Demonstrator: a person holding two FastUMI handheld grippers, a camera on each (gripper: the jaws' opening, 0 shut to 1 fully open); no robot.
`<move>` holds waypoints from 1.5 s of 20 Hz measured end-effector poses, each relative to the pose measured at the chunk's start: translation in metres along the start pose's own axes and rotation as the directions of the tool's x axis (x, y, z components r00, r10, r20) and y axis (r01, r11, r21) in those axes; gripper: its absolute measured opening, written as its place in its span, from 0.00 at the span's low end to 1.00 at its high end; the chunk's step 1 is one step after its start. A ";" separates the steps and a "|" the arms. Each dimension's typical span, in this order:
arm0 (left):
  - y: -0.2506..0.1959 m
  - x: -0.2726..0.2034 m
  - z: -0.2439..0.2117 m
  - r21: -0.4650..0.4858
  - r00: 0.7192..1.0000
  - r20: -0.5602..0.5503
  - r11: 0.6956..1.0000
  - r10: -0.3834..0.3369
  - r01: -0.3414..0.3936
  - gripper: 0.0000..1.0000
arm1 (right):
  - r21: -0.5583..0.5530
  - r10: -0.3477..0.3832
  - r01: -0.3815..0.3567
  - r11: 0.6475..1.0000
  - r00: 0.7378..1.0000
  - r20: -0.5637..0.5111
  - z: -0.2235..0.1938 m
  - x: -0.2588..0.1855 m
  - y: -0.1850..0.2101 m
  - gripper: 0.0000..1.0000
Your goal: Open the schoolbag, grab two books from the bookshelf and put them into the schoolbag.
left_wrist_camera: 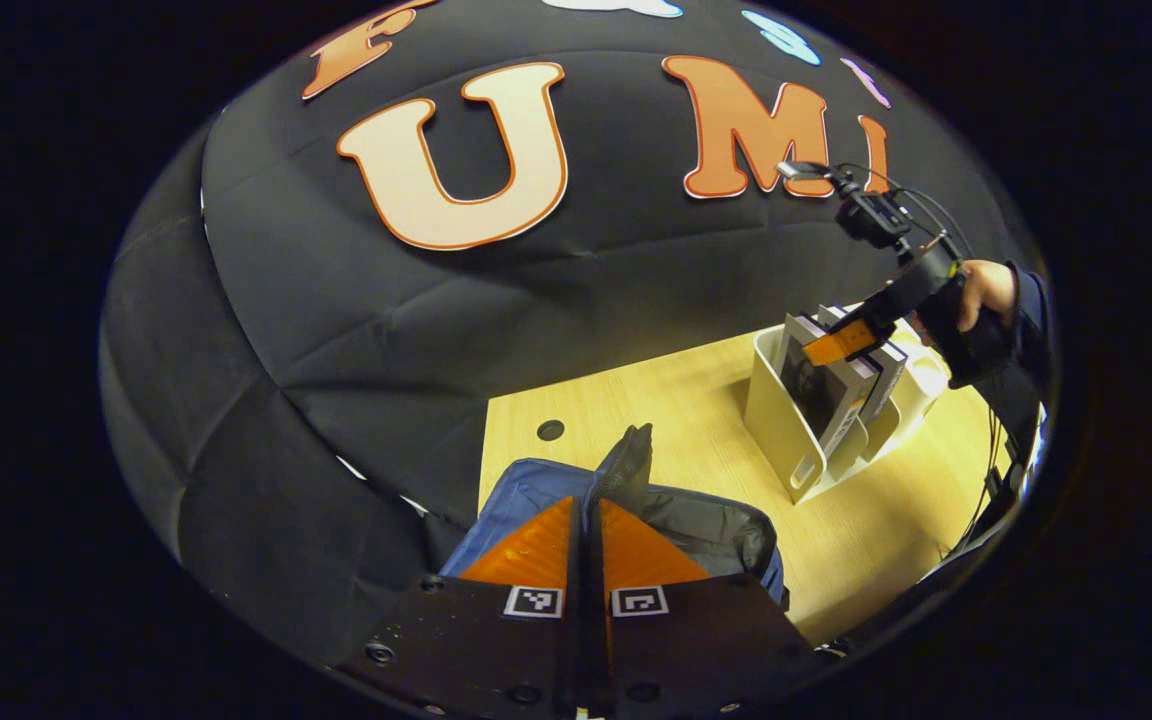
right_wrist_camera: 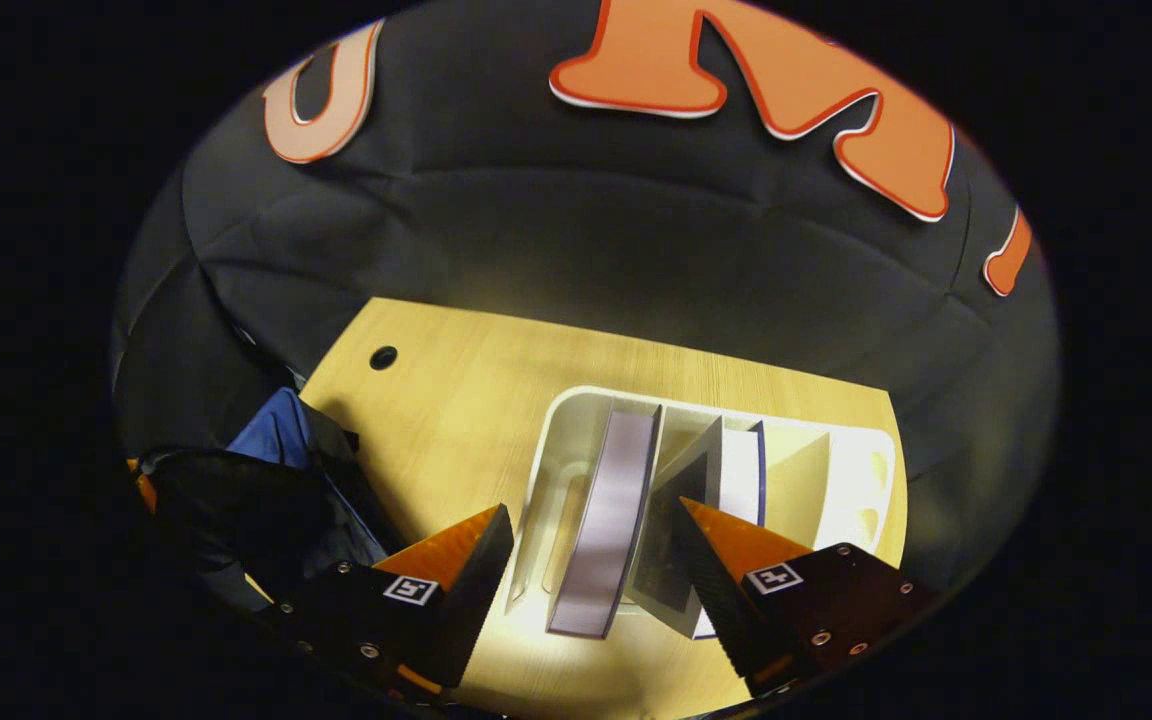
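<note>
My left gripper (left_wrist_camera: 586, 520) has its orange fingers pressed together on a dark flap of the schoolbag (left_wrist_camera: 526, 490), pinching it upright — the blue bag sits at the near edge of the wooden table (left_wrist_camera: 676, 400), its top gaping behind the flap. In the right gripper view the bag (right_wrist_camera: 281, 440) lies off to the left. My right gripper (right_wrist_camera: 596, 545) hangs spread wide above the white bookshelf (right_wrist_camera: 561, 450), one finger to each side of the books — touching neither, as far as I can see. A grey-spined book (right_wrist_camera: 611, 510) leans in the rack, with a dark-covered book (right_wrist_camera: 686, 520) just beside it. From the left gripper view I see the right gripper (left_wrist_camera: 841, 345) poised over the bookshelf (left_wrist_camera: 781, 420), a hand (left_wrist_camera: 986, 290) holding it.
</note>
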State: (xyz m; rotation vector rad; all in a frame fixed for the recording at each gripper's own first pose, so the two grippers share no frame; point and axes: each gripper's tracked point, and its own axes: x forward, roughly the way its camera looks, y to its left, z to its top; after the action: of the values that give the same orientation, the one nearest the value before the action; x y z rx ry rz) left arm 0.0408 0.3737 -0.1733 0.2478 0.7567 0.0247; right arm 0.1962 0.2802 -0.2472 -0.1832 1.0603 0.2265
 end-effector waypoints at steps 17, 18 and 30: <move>-0.003 0.012 -0.014 -0.060 0.999 -0.016 0.997 -0.048 0.047 0.04 | -0.005 -0.031 0.031 1.000 0.952 -0.304 -0.033 0.051 0.009 0.51; -0.004 0.014 -0.013 -0.059 0.999 -0.014 0.997 -0.050 0.049 0.04 | 0.006 -0.026 0.030 1.000 0.952 -0.304 -0.032 0.050 0.009 0.51; -0.010 0.017 -0.013 -0.039 0.996 -0.035 0.996 -0.077 0.076 0.04 | 0.118 0.098 -0.075 0.990 0.973 -0.207 -0.008 -0.029 -0.020 0.39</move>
State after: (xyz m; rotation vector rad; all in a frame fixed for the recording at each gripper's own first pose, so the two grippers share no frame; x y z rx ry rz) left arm 0.0441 0.3690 -0.1963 0.1831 0.8008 -0.0295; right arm 0.1815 0.2559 -0.2247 -0.0629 1.2915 0.2304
